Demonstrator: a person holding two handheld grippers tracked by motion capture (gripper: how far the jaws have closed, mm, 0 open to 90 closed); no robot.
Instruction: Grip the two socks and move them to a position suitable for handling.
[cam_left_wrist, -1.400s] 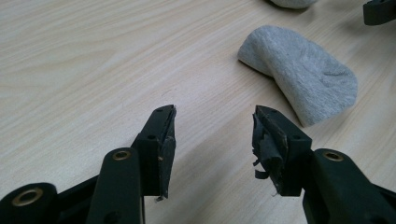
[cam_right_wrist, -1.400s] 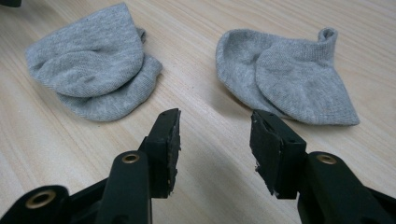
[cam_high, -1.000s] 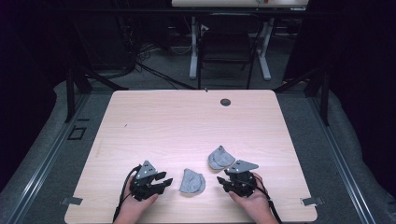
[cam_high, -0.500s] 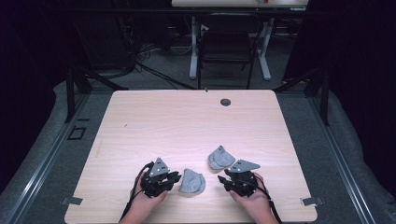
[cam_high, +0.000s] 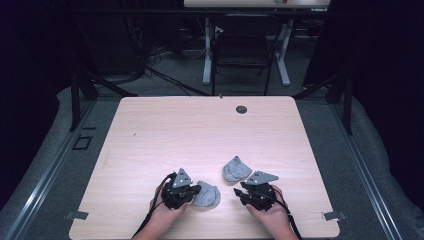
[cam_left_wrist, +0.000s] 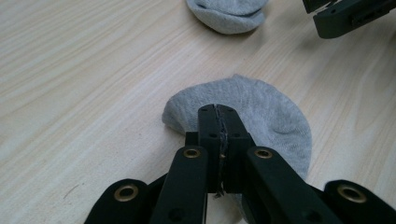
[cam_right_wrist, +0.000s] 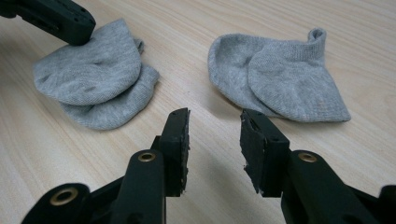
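From the high view, two grey ankle socks lie near the front edge of the table (cam_high: 150, 145): one sock (cam_high: 206, 196) at the left claw (cam_high: 192, 191), the other sock (cam_high: 235, 169) just ahead of the right claw (cam_high: 241, 192). Both hands rest low, forearms coming in from the near edge.

In the left gripper view, the jaws are closed tight over the folded sock's edge, though whether fabric is pinched between them is unclear.

In the right gripper view, the jaws stand apart, empty, aimed between the socks. The socks look soft, light and limp; best pinched at a cuff or fold.
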